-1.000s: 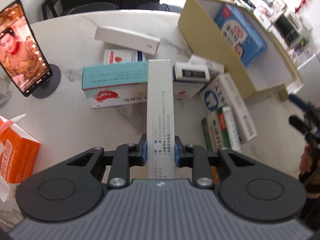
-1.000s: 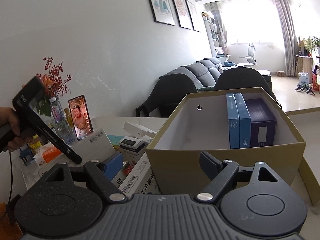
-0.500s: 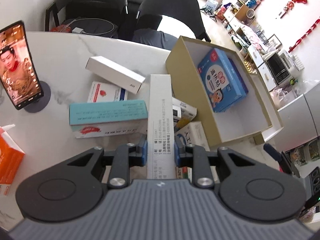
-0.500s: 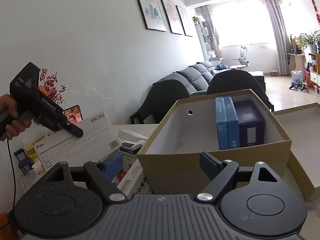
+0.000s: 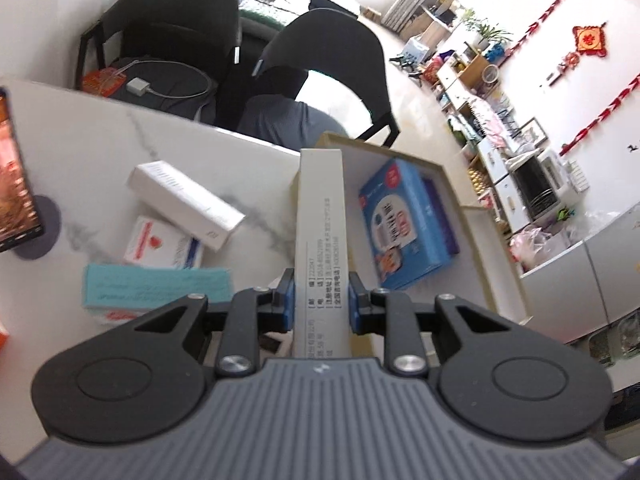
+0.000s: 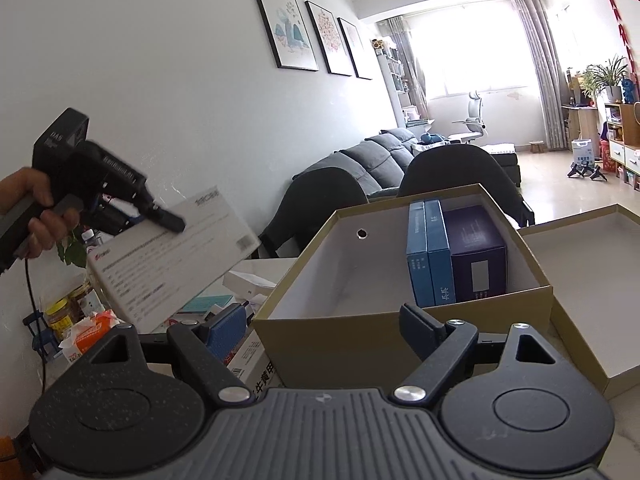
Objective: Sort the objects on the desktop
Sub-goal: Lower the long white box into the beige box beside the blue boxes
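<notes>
My left gripper [image 5: 320, 300] is shut on a flat white box [image 5: 320, 232] held edge-up above the table, its far end over the near wall of the open cardboard box [image 5: 472, 216]. In the right wrist view the same white box [image 6: 172, 256] hangs in the air left of the cardboard box [image 6: 340, 336], with a hand on the left gripper's handle [image 6: 44, 216]. Inside stand blue boxes [image 6: 430, 256] and a dark purple box [image 6: 476, 256]. My right gripper [image 6: 328, 328] is open, low at the cardboard box's near wall, holding nothing.
On the marble table [image 5: 80, 148] lie a long white box [image 5: 184, 204], a red-and-white box [image 5: 160, 244] and a teal box [image 5: 156, 284]. A phone on a stand [image 5: 16, 208] stands at the left edge. Two dark chairs [image 5: 320, 60] stand behind. The box lid [image 6: 592, 288] lies at the right.
The left gripper has lifted the white box off the pile and carried it up and right toward the cardboard box. The right gripper has stayed open and nearly still.
</notes>
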Demonstrator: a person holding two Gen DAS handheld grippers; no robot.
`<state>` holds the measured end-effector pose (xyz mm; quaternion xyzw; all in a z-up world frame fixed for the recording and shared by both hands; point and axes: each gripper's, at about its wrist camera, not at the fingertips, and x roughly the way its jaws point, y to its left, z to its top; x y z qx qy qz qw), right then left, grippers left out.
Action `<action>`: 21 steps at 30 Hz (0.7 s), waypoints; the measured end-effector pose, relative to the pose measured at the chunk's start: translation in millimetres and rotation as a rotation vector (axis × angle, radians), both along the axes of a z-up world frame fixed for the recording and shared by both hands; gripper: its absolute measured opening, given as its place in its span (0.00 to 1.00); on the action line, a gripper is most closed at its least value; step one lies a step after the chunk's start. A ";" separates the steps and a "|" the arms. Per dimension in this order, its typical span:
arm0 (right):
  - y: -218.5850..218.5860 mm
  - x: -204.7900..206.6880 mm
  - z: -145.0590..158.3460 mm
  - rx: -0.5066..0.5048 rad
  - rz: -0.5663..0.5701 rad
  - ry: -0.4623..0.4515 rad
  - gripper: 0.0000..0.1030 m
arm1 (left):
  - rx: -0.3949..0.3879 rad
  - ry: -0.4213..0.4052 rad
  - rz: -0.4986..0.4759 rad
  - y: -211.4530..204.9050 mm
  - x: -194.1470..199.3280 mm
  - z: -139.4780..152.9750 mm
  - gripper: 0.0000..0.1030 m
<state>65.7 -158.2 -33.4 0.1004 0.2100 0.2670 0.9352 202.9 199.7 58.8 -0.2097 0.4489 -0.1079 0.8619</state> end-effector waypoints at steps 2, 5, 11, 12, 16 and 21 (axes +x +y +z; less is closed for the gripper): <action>-3.2 -0.5 -1.0 0.002 -0.006 -0.001 0.83 | -0.006 0.001 0.001 -9.8 10.4 -2.2 0.22; 0.2 7.5 6.3 0.005 -0.017 0.001 0.83 | -0.014 0.003 0.001 -24.1 25.4 -5.0 0.22; -10.3 12.2 7.5 0.010 -0.040 0.000 0.83 | -0.025 0.000 -0.018 -53.5 54.7 -7.4 0.22; -11.7 13.4 6.8 0.012 -0.042 0.002 0.83 | -0.022 -0.001 -0.020 -58.7 60.1 -7.7 0.22; -16.8 18.3 3.9 0.019 -0.050 0.012 0.83 | -0.019 -0.004 -0.028 -75.8 78.4 -10.0 0.22; -23.1 24.3 0.1 0.027 -0.059 0.025 0.83 | -0.007 0.004 -0.020 -93.9 100.4 -21.8 0.22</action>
